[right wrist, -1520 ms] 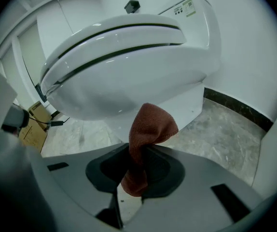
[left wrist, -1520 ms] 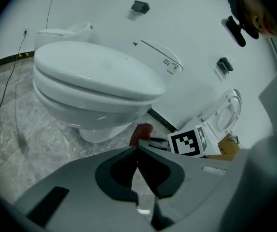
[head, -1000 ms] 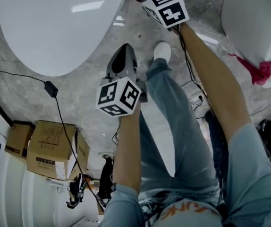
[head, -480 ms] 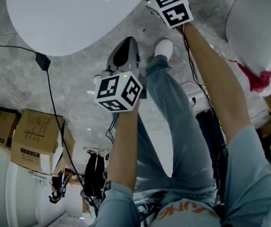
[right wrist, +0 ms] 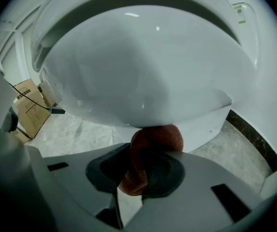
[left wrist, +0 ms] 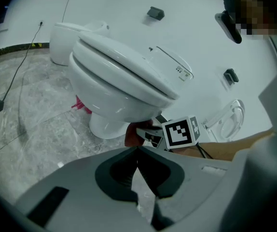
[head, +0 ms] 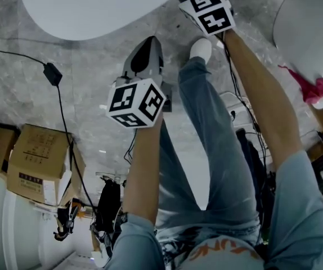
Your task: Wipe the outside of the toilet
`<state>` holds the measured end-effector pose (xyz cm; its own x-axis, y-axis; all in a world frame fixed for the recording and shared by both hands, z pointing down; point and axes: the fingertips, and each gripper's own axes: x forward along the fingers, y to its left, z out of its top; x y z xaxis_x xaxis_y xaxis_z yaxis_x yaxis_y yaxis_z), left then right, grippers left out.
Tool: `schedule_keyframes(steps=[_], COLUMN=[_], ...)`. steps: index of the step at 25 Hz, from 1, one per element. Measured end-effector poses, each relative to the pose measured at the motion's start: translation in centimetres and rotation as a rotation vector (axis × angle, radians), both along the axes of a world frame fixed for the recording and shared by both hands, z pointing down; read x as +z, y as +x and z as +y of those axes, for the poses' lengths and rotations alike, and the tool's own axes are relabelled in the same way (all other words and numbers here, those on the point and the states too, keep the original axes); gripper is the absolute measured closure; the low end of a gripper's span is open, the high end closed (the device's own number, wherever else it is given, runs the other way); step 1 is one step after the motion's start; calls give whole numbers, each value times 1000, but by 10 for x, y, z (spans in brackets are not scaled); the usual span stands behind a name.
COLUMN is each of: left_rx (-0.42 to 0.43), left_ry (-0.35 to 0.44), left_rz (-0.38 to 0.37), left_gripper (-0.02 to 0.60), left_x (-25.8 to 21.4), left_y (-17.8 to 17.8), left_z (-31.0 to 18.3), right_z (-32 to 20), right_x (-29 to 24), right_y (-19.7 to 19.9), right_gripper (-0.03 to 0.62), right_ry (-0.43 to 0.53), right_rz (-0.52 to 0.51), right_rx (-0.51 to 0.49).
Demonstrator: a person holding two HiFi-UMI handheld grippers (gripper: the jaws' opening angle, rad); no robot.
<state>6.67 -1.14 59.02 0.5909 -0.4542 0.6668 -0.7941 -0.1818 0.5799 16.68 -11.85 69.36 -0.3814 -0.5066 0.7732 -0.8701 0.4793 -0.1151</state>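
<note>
Where the right gripper (right wrist: 133, 173) is viewed along its two jaws, they are seen clamped on one red cloth (right wrist: 155, 141), which is pressed against the underside of the toilet bowl (right wrist: 143, 71). The left gripper (left wrist: 137, 151) is held short of the bowl with its jaws closed together on nothing. Two toilets are counted in the head view, the second toilet (head: 310, 32) with a second red cloth (head: 314, 88) at its side, and two cardboard boxes (head: 37, 162) and one black cable (head: 60, 117) are seen on the floor (head: 94, 94).

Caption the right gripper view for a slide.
Right claw clamps a red cloth against the underside of the white toilet bowl.
</note>
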Motion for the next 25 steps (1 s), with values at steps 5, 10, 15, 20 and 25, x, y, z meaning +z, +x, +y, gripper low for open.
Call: schedule_keyframes(steps=[5,10,15,20,25], left_rx=[-31,-39,-57,-62,-79], left_ry=[-2,11,20,28,44], left_rz=[23,16,2,2,13], left_gripper=[588,588,588,588,588], left_x=[-5,-14,-22,-33,-42], left_y=[-23,-59,-89,-122,-144], left_z=[3,6,8,15,19], right_z=[11,19,28,33,41], right_x=[-3,-7,-6,-7,-12], right_y=[-23,-47,-70,-102,-138], right_gripper=[522,522,522,522,522], right_ry=[-21,-45,-59,-73,-91], right_rz=[-7,-13,-28,-56,-50], right_rx=[8,65,100,151,93])
